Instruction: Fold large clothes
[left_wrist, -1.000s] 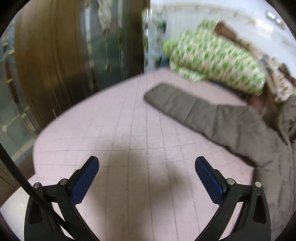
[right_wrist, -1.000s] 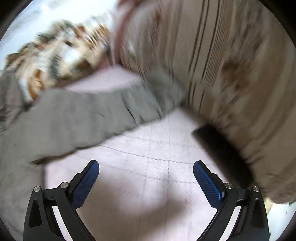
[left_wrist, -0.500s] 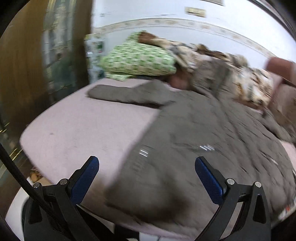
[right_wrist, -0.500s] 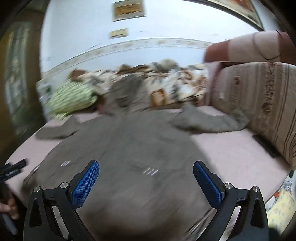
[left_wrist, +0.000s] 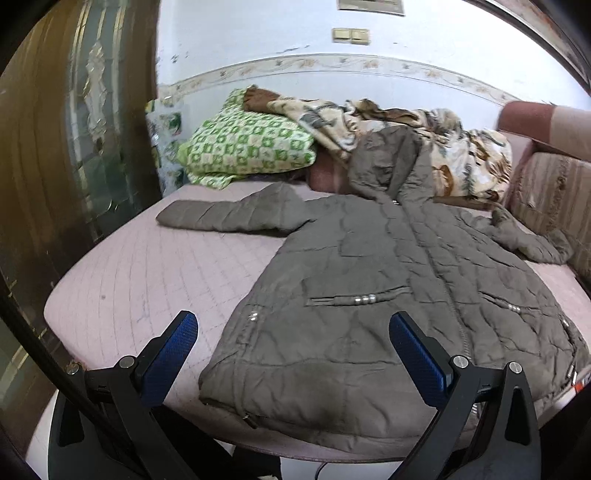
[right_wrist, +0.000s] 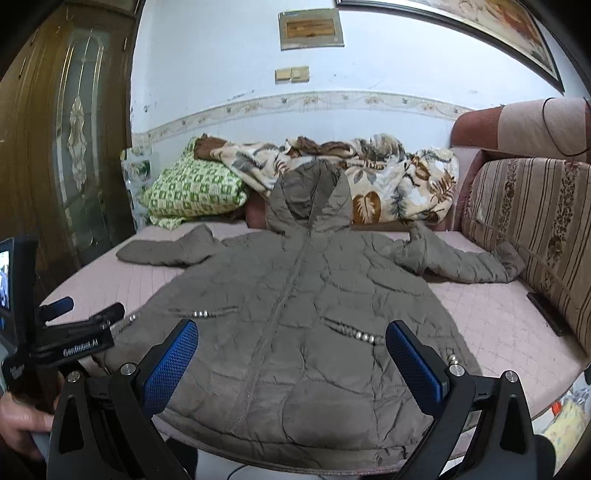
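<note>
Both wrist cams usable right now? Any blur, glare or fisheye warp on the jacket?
Left wrist view: sharp, jacket evenly lit, no glare; the wall border bows from fisheye. Right wrist view: also sharp, soft shadow at the hem, bed edges curve, corners vignetted black.

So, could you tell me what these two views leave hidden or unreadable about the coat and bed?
- Coat back: face down against the bed, both views.
- Coat hem: partly covered by the right gripper fingers, right wrist view.
- Hood inside: folded shut.
- Wall picture: too small to read.
- Floor below the bed: cut off by the frame edge.
</note>
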